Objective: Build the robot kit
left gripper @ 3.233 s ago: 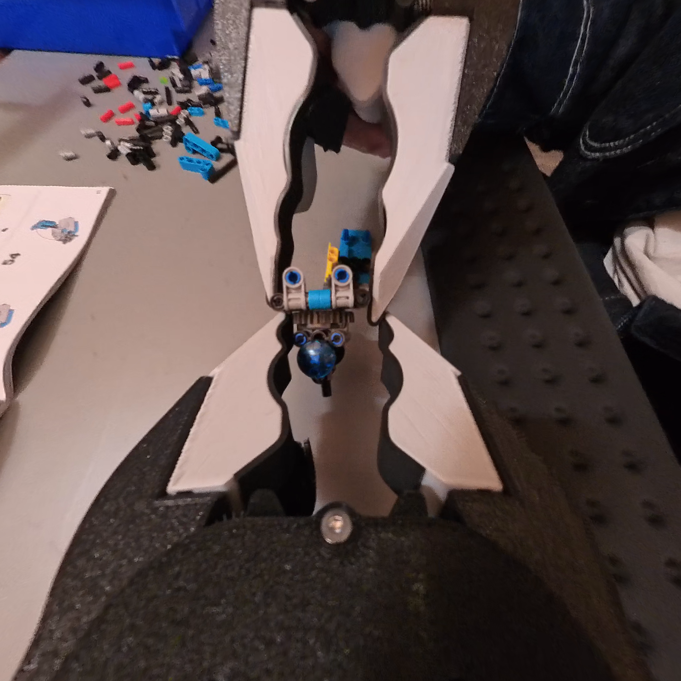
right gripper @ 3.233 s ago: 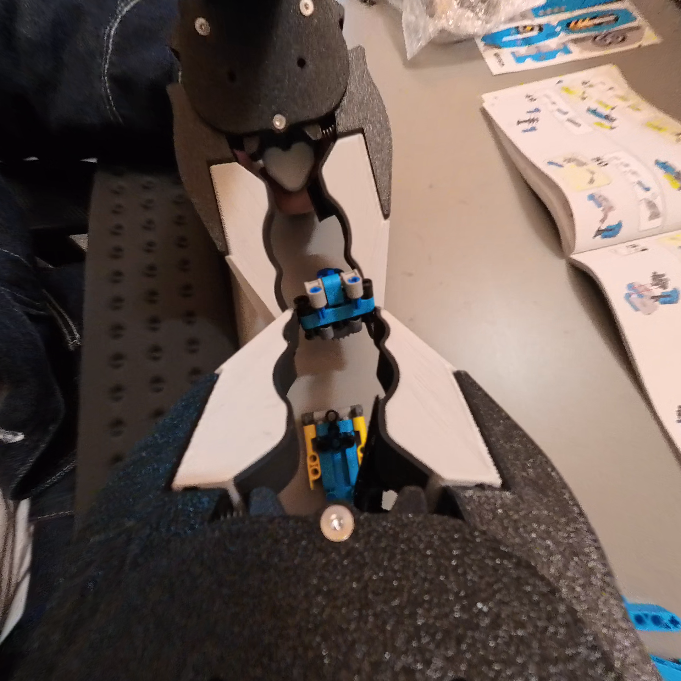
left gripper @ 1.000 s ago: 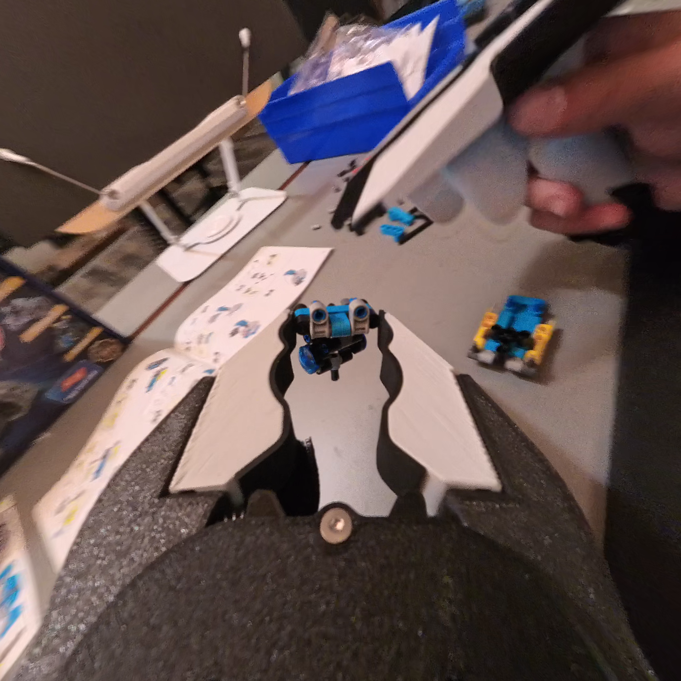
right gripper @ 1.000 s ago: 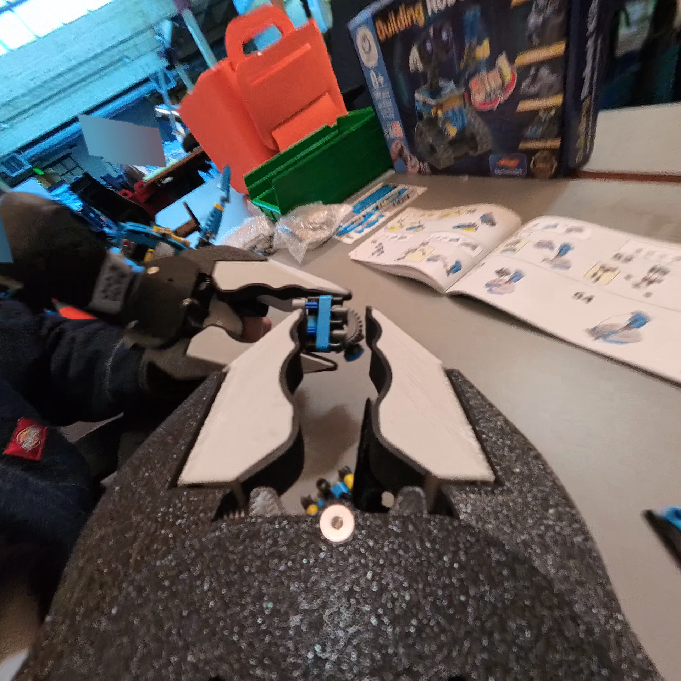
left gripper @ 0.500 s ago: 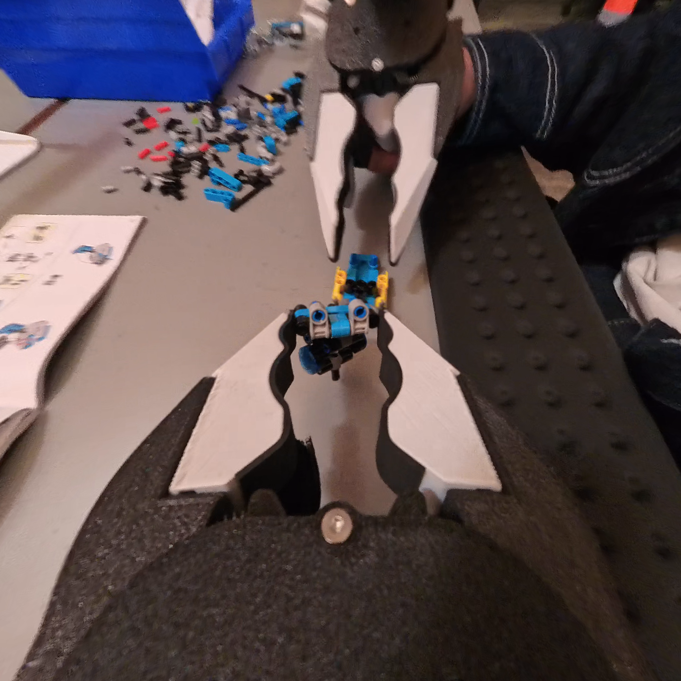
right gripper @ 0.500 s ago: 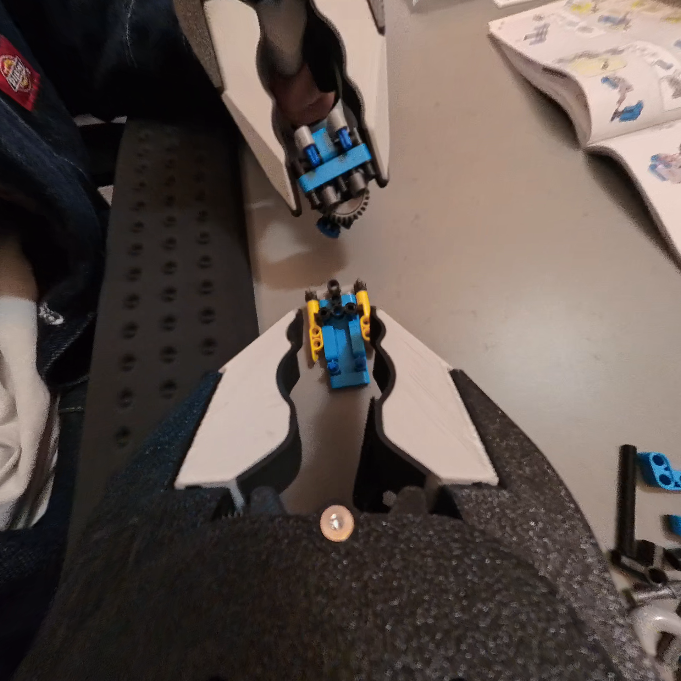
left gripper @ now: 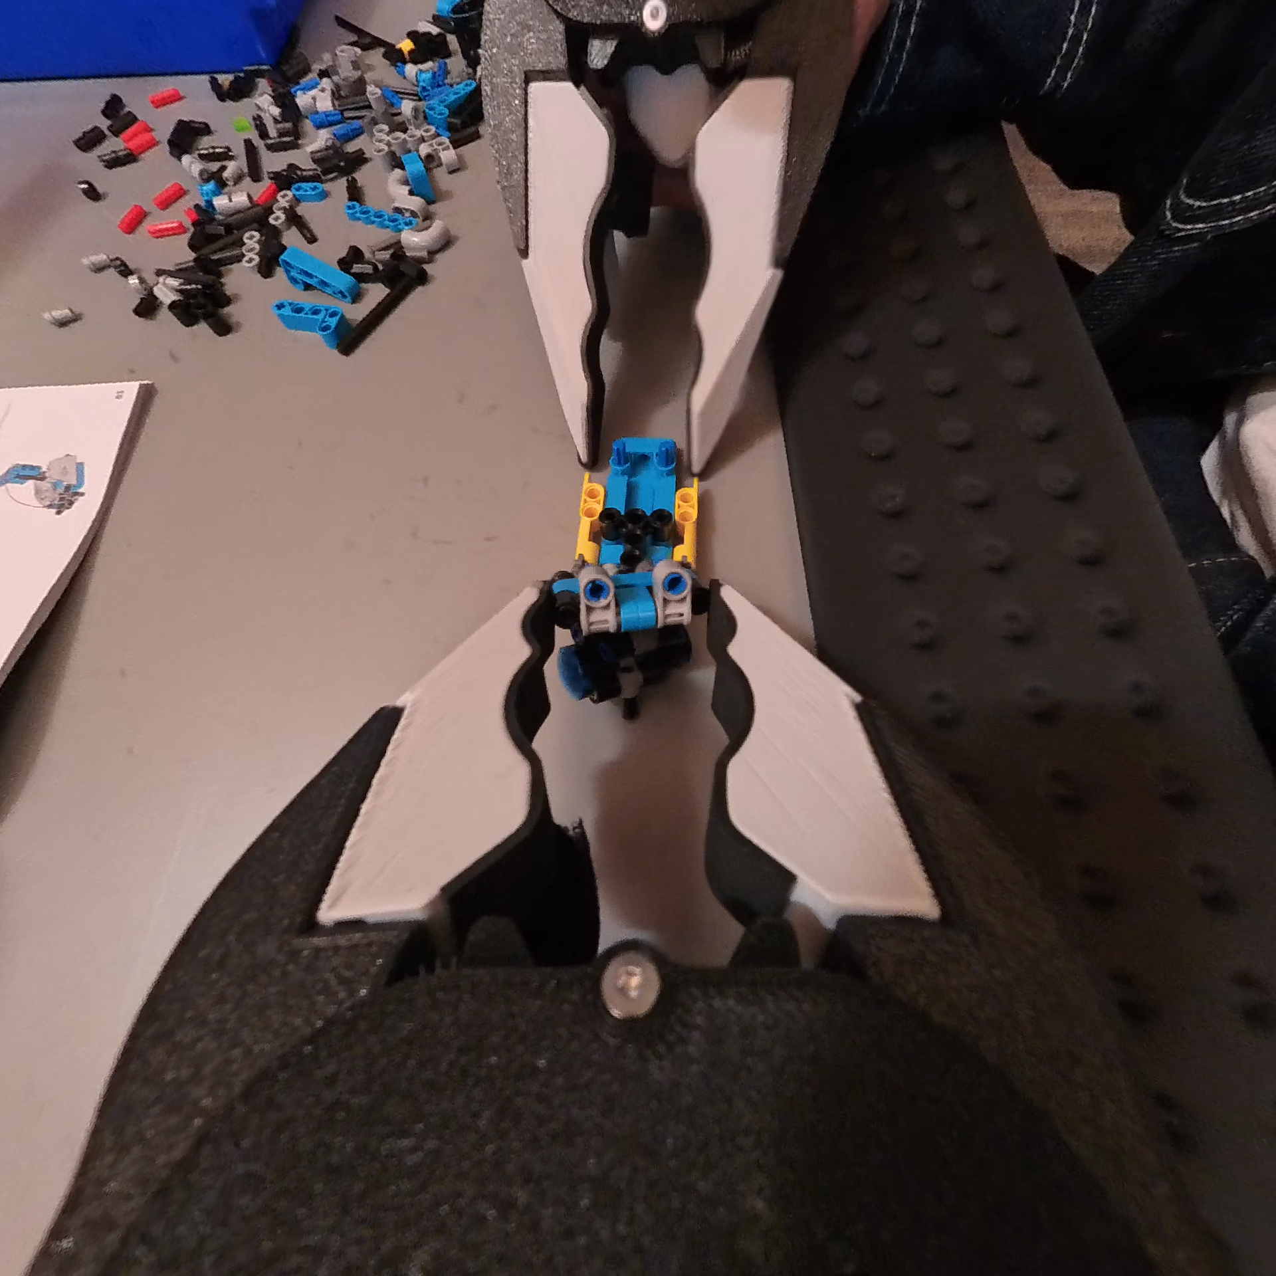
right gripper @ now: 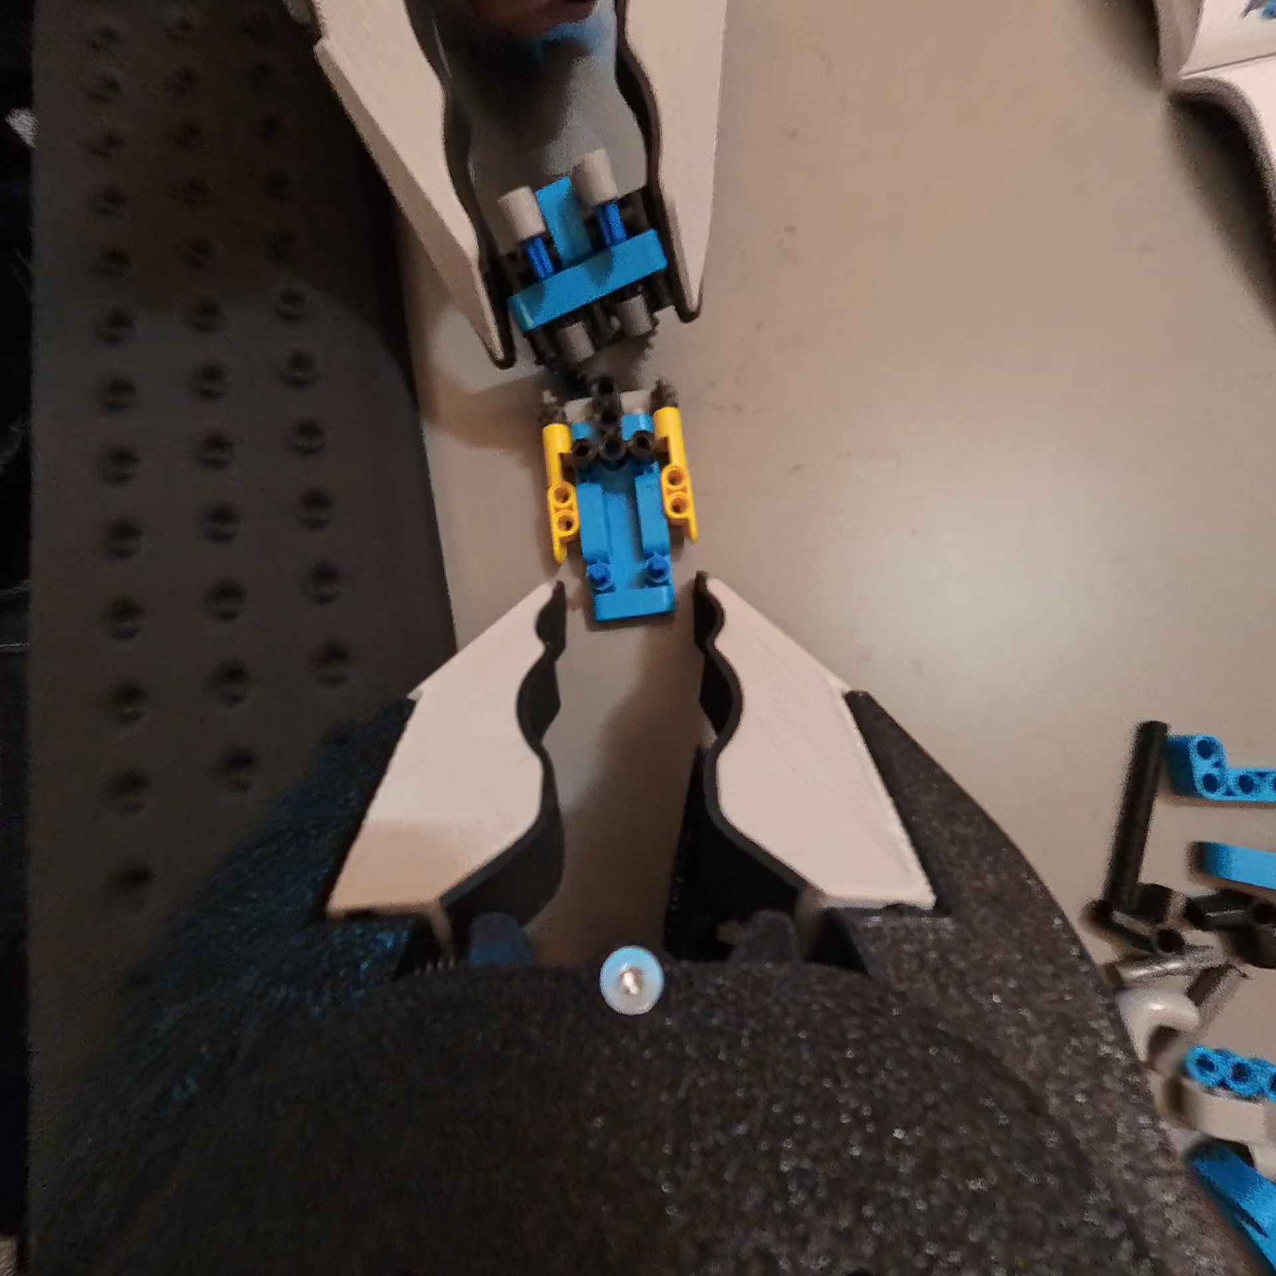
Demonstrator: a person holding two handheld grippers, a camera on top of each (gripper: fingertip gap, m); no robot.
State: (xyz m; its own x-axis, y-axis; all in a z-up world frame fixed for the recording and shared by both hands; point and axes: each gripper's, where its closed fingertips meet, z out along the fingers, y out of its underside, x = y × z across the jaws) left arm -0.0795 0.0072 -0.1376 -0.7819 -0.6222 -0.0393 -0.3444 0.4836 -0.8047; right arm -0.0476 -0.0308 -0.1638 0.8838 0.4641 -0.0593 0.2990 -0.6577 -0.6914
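A: Currently, what's your left gripper (left gripper: 632,597) holding?

B: A small blue/grey brick sub-assy (left gripper: 630,625), clamped at the fingertips. Jaws narrow, closed on it. It hangs above the grey table (left gripper: 345,518), w/ a blue knob and black pins on its underside.

A: And your right gripper (right gripper: 628,587)?

B: Jaws apart, nothing gripped. The blue-and-yellow brick chassis (right gripper: 619,511) lies flat on the table just beyond the tips; its blue near end sits between them. Contact w/ the fingers: can't tell.

A: Relation between the two parts?

B: In the right wrist view the sub-assy (right gripper: 587,276) sits just beyond the chassis's far end, where the black connectors are. Whether they touch can't be told; that area is blurred. In the left wrist view the chassis (left gripper: 639,507) lies between the two grippers, the right gripper (left gripper: 639,456) at its far end.

A: Surroundings?

B: Loose brick pieces (left gripper: 276,186) far left in the left view, a blue bin (left gripper: 138,34) beyond them. Open instruction booklet (left gripper: 55,497) at left edge. Black studded mat (left gripper: 1001,552) on the right, along the table edge, w/ a dark denim sleeve (left gripper: 1105,83) above it.
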